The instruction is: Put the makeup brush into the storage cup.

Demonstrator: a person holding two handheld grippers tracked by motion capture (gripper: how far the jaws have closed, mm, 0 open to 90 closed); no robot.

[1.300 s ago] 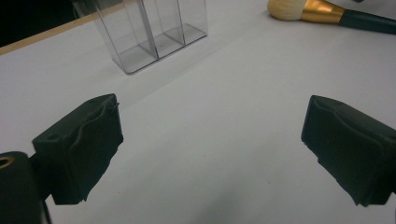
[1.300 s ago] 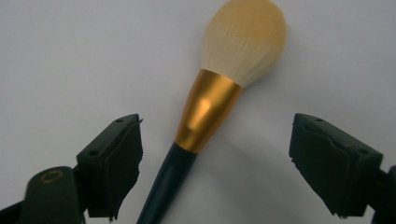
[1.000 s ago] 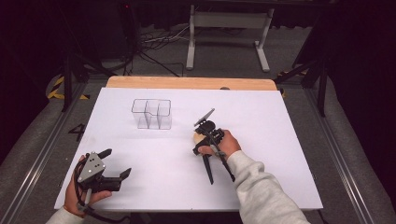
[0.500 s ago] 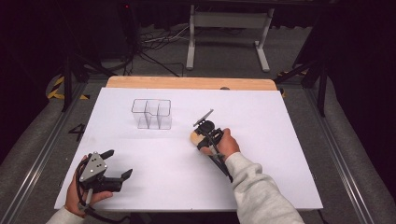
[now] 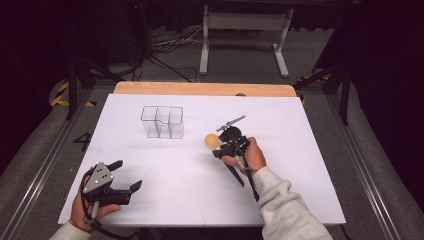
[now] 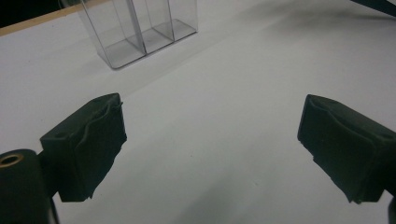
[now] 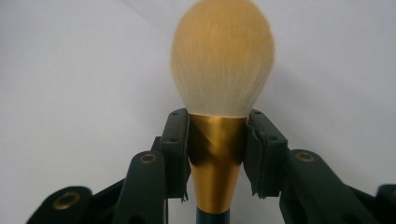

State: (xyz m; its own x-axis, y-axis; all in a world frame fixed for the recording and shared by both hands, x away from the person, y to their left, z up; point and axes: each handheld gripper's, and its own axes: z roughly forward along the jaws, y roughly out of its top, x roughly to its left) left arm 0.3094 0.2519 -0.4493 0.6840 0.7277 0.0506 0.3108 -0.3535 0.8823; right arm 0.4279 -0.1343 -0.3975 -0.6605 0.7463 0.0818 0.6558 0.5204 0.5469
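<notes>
— Jaws on the right gripper (image 7: 217, 154) have just closed. A second ago they stood wide over the makeup brush (image 7: 222, 70) as it lay on the white table (image 5: 310, 150); now both pads clamp the brush's gold ferrule, one on each side, just below the bristles.

— And the brush itself, where does it sit?

— Right of the table's middle, nearer the far edge than the near one. In the high view its pale bristle head (image 5: 212, 141) points toward the left edge, and the dark handle trails back under the person's right hand (image 5: 248, 155) toward the near edge. Compared with the earlier high views, the hand and brush look raised a little off the surface, though how far clear the handle is cannot be told.

— What about the other side?

— The left gripper (image 5: 125, 176) rests near the near left corner, where it was a second ago, its jaws spread wide with nothing between them. Its own view looks across bare table at the clear organizer (image 6: 140, 28).

— So what does the grip mean for the work?

— Picking up looks done. The organizer (image 5: 162, 121) stands empty toward the far edge, left of the brush and well apart from it, so carrying the brush over and standing it in one of the compartments is probably what remains. Held at the ferrule, the long handle could swing.
</notes>
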